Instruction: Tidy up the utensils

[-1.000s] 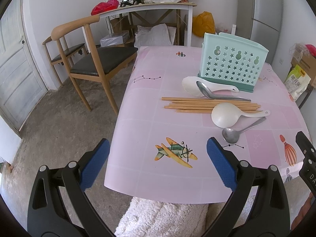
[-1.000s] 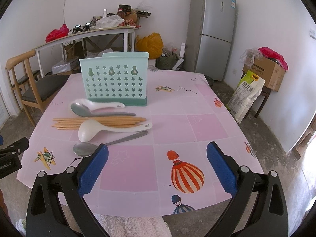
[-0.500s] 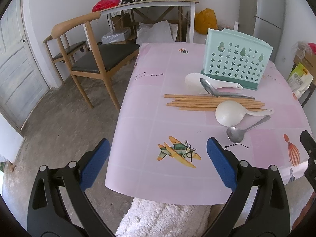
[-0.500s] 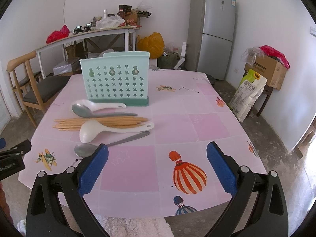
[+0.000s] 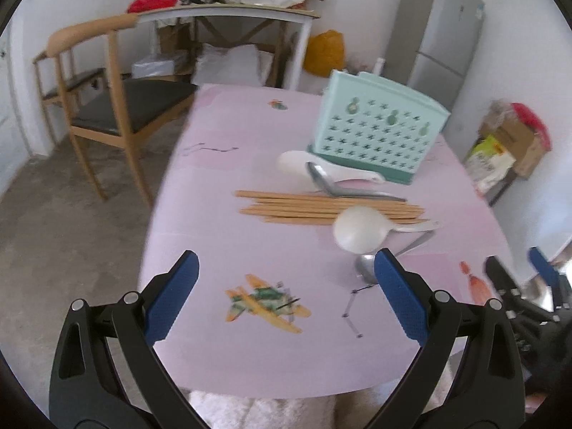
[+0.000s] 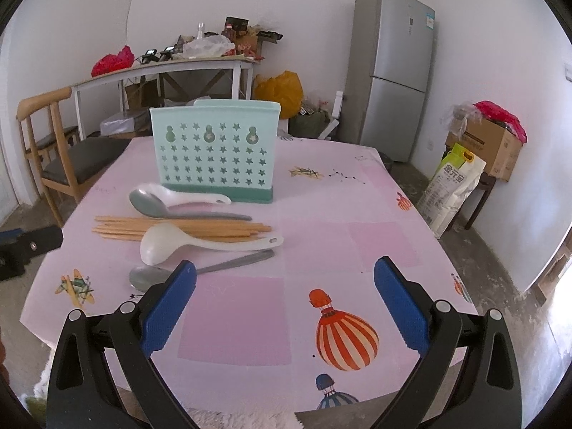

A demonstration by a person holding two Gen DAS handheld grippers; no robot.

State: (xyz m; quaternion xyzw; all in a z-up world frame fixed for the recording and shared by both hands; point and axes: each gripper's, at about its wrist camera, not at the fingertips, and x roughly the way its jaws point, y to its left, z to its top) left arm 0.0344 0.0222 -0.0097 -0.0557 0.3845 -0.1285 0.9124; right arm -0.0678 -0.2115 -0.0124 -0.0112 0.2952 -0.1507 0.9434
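The chopsticks (image 6: pixel 178 230) lie in a row on the pink worktop (image 6: pixel 321 243), partly under a white spoon (image 6: pixel 200 241). A metal spoon (image 6: pixel 200 270) is half hidden behind the right tool (image 6: pixel 285 298). The green holder (image 6: pixel 214 153) stands behind. Both the right tool and the left tool (image 5: pixel 286 295) are wide open, holding nothing, near the front edge. The left view is blurry.

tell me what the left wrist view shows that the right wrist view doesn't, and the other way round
Only the left wrist view shows the open left gripper whole and the right gripper's blue pads from outside. Only the right wrist view shows the open right gripper whole and the striped balloon print. Both share the mint holder, chopsticks, two white spoons, two metal spoons, chair and fridge.
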